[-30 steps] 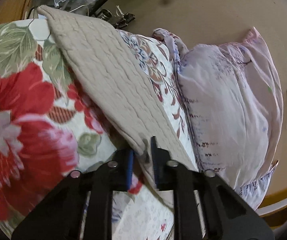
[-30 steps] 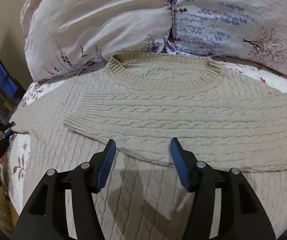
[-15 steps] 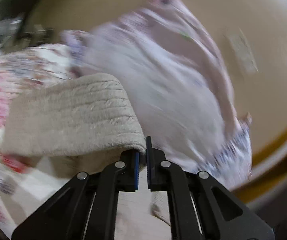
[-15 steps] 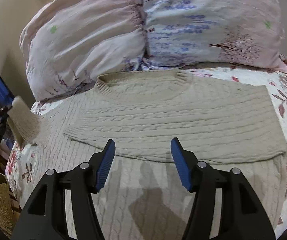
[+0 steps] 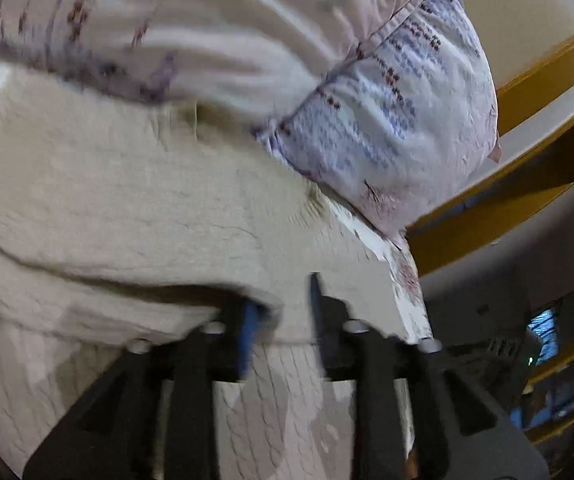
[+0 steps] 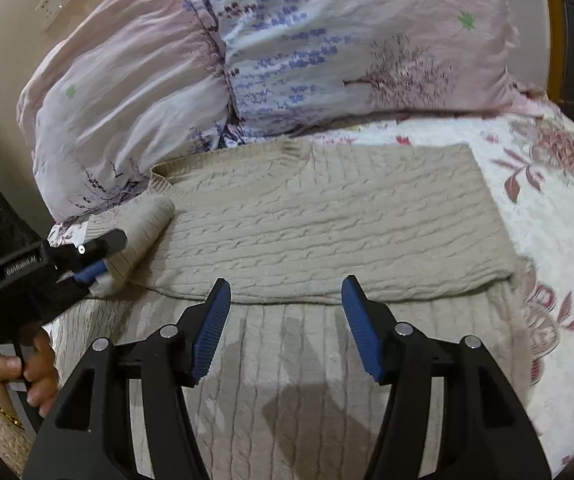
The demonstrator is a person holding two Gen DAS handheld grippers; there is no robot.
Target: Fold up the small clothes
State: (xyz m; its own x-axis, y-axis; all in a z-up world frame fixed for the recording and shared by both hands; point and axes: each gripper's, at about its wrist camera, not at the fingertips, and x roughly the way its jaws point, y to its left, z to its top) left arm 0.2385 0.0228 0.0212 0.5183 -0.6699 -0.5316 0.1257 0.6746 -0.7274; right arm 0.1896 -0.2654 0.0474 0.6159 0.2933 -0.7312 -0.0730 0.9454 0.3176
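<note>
Carried across onto the sweater (image 6: 327,224) body since the earlier frame, its left sleeve (image 6: 143,236) lies between the left tongs (image 6: 95,270), just parting; right tongs (image 6: 283,320) hang released nearby.

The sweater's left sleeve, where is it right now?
In the right wrist view the sleeve lies folded onto the sweater at its left edge, just below the pillows, with the left gripper at its cuff.

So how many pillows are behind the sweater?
2: a pale pink pillow on the left, a lavender-print pillow on the right, both touching behind the beige sweater. More may be hidden.
</note>
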